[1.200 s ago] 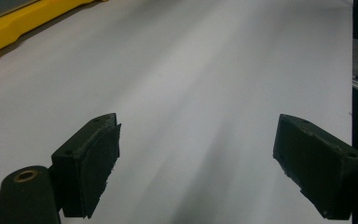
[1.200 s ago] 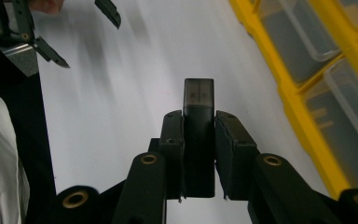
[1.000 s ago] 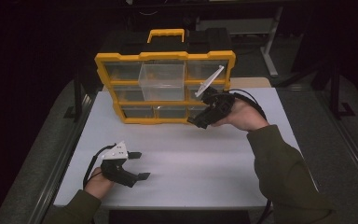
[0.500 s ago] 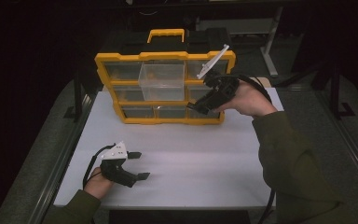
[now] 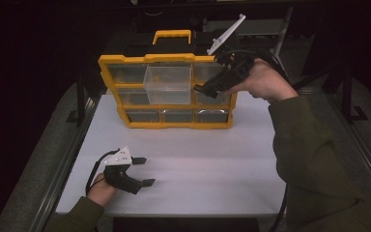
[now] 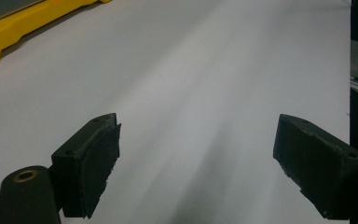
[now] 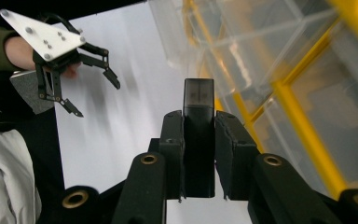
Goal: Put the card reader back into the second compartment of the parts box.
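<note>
A yellow organizer (image 5: pixel 167 124) with clear drawers stands upright at the back of the white table. One clear drawer (image 5: pixel 168 84) in its upper middle is pulled out. My right gripper (image 5: pixel 204 89) hovers in front of the organizer's upper right, just right of that drawer. In the right gripper view it (image 7: pixel 198 122) is shut on a small black block (image 7: pixel 198 95), with the clear drawers (image 7: pixel 242 56) close ahead. My left gripper (image 5: pixel 146 171) rests low at the table's front left, open with nothing between its pads (image 6: pixel 91 163).
The white table top (image 5: pixel 222 164) lies between the organizer and the front edge. A yellow carry handle (image 5: pixel 172 35) tops the organizer. The person's right sleeve (image 5: pixel 314 164) crosses the table's right side. Dark rails run along both table sides.
My right gripper, still holding the black block, has risen from the organizer's lower right drawers to its upper row beside the pulled-out drawer. The left gripper has stayed put.
</note>
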